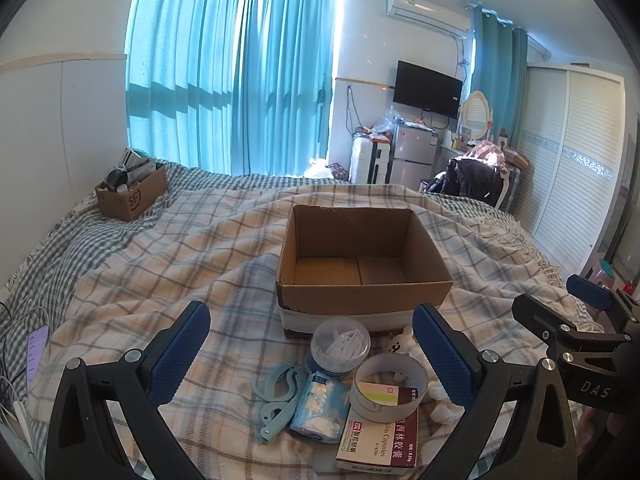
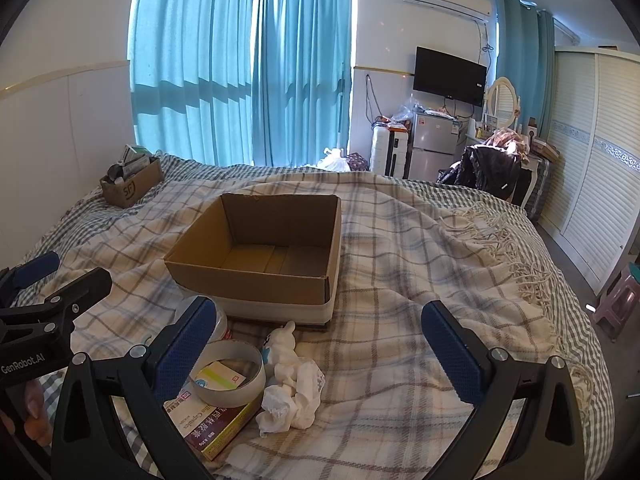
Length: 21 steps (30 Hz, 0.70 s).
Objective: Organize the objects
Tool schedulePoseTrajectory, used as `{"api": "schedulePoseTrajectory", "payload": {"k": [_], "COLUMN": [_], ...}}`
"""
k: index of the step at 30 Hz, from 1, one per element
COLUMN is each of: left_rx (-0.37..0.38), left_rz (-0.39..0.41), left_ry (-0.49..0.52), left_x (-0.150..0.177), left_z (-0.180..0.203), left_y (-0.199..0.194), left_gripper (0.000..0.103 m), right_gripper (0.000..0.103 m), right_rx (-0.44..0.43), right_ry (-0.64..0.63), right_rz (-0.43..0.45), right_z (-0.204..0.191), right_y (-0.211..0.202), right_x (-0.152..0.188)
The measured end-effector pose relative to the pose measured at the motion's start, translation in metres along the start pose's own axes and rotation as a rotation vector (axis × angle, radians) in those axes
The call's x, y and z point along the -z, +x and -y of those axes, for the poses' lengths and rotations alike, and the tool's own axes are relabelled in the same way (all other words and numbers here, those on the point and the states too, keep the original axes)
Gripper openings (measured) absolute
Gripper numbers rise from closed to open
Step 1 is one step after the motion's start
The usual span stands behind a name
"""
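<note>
An empty open cardboard box [image 1: 362, 294] [image 2: 256, 284] sits on the plaid blanket. In front of it lie a round clear tub of cotton swabs [image 1: 340, 346], a white tape ring [image 1: 390, 386] [image 2: 230, 376], a medicine box [image 1: 380, 438] [image 2: 212, 424], a blue tissue pack [image 1: 320, 406], a pale blue folding hanger [image 1: 276, 398] and a crumpled white cloth [image 2: 292, 384]. My left gripper [image 1: 312, 354] is open above this pile. My right gripper [image 2: 320, 346] is open just right of the pile; it also shows in the left wrist view [image 1: 560, 312].
A smaller cardboard box [image 1: 130, 194] full of items stands at the far left of the bed. A phone and cables [image 1: 36, 350] lie at the left edge. A wardrobe [image 2: 592, 184], fridge and chair stand beyond the bed's right side.
</note>
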<state>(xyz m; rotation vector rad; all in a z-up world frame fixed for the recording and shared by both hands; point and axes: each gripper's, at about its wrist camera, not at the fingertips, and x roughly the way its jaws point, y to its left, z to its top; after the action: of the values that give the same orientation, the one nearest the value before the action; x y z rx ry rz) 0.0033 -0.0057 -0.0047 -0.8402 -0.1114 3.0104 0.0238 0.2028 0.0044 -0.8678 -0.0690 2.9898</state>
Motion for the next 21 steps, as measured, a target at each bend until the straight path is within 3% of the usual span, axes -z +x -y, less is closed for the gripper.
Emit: {"api": "schedulePoseTrajectory", "payload": {"k": [21], "left_rx": [-0.008], "left_rz": [0.004], "left_ry": [0.012], "left_x": [-0.0037], "left_z": [-0.0008], "left_y": [-0.0023], "left_gripper": [0.103], "right_gripper": [0.103], "right_rx": [-0.020], "right_ry": [-0.015], "right_rz": [0.006], "right_z": [-0.0027], "right_y": [-0.0030], "right_x": [-0.0029]}}
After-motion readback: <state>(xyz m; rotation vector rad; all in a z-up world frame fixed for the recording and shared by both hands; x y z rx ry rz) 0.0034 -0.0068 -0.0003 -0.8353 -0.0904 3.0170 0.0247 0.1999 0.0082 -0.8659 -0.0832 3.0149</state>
